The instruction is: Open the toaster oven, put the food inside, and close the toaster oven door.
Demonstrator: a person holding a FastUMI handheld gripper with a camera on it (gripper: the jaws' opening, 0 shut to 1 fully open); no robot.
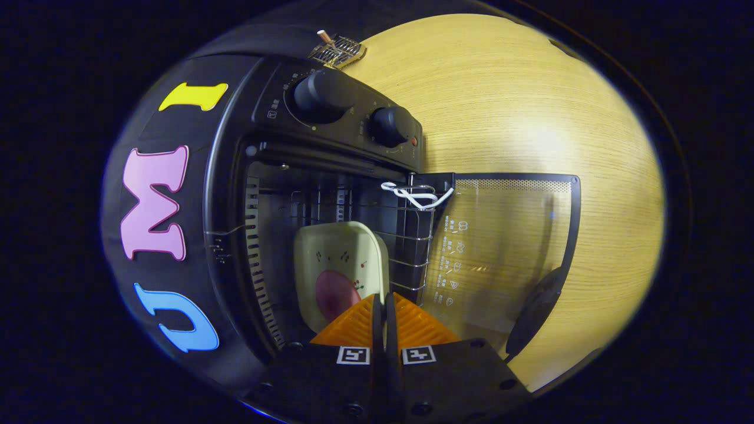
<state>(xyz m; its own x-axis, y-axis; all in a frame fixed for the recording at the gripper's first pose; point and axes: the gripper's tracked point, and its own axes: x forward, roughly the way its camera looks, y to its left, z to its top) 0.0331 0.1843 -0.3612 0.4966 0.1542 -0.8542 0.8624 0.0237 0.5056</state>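
Presently the gripper (384, 303) fingers stand nearly together, gripping the edge of one tray (339, 259) at twelve o'clock, inside the toaster oven (247, 176). One pink food piece (334, 294) lies on it. Two knobs (321, 94) above; one glass door (500, 247) open at three o'clock.

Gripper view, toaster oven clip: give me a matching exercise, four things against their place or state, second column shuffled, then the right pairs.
Things:
1. toaster oven door
2. plate
3. gripper
4. small wire rack

Places or states:
A. on the wooden table beyond the oven's top
B. swung open, lying out over the table
C. fingers closed together, holding nothing, at the oven's mouth
D. inside the oven on its wire shelf, just ahead of the fingers

Pairs: 1-B, 2-D, 3-C, 4-A
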